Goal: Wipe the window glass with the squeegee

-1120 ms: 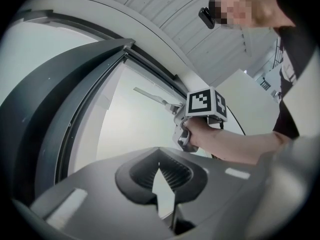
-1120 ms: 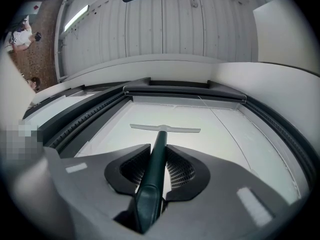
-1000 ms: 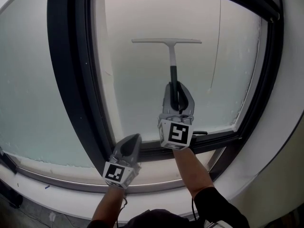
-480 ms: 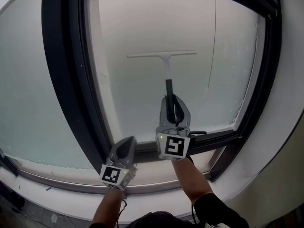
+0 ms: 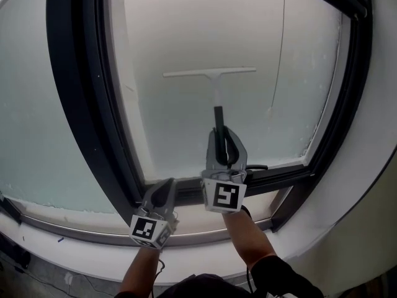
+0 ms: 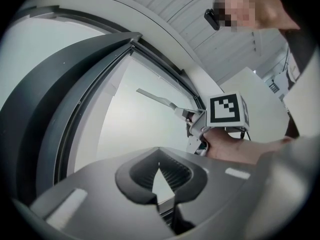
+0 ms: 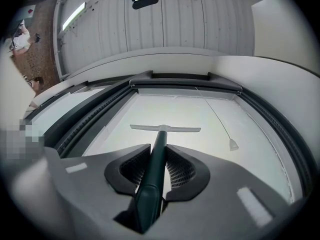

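Window glass [image 5: 186, 36] is sitting under a ribbed ceiling [image 7: 165, 19] showing only in the gripper views. The right tool [image 5: 224, 143] is gripping the squeegee [image 5: 209, 73]; the left tool [image 5: 169, 188] is resting closed, empty.

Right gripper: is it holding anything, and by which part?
The right gripper holds the squeegee by its dark handle; the left gripper is shut, empty.

The glass [image 5: 186, 36] (frosted, set in a dark frame [image 5: 74, 92]) has the squeegee [image 5: 215, 82] against it near the middle. A thin cord [image 5: 281, 42] hangs nearer its right edge.
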The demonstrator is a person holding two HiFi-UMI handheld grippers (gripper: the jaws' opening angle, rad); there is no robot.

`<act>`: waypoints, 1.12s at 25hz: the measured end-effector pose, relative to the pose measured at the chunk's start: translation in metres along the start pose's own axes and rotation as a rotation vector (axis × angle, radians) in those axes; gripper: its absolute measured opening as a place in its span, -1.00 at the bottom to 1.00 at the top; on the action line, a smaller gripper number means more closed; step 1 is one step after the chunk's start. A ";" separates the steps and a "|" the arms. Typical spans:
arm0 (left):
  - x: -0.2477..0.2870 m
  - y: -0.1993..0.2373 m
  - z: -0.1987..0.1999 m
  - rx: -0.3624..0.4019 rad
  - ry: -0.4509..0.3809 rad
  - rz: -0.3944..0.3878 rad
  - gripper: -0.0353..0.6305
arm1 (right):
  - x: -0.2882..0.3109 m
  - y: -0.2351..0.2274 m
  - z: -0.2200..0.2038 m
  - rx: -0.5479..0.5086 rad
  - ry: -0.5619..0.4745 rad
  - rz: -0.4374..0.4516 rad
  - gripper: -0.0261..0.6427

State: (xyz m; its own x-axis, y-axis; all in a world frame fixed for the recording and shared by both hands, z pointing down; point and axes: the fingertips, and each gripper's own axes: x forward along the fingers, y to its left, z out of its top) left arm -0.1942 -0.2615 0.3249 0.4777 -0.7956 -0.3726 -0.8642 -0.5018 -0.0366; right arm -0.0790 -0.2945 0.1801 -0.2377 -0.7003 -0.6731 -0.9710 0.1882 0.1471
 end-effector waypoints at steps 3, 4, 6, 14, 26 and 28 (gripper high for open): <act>-0.004 0.001 -0.007 -0.012 0.010 0.011 -0.90 | -0.007 0.000 -0.005 -0.001 0.016 -0.002 -0.63; -0.005 0.001 -0.009 -0.018 0.013 0.015 -0.90 | -0.008 0.000 -0.006 -0.002 0.018 -0.003 -0.63; -0.007 0.001 -0.011 -0.031 0.019 0.024 -0.90 | -0.012 0.001 -0.009 -0.001 0.023 -0.002 -0.63; -0.018 0.000 -0.028 -0.043 0.053 0.033 -0.90 | -0.032 0.006 -0.023 0.020 0.062 -0.016 -0.63; -0.029 0.004 -0.041 -0.082 0.082 0.062 -0.90 | -0.058 0.013 -0.044 0.040 0.132 -0.018 -0.63; -0.031 0.004 -0.045 -0.090 0.088 0.069 -0.90 | -0.062 0.012 -0.046 0.035 0.141 -0.017 -0.63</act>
State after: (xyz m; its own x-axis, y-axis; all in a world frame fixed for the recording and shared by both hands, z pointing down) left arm -0.2052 -0.2536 0.3777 0.4329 -0.8539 -0.2889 -0.8797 -0.4701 0.0711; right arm -0.0772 -0.2806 0.2574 -0.2251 -0.7929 -0.5663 -0.9740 0.1982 0.1096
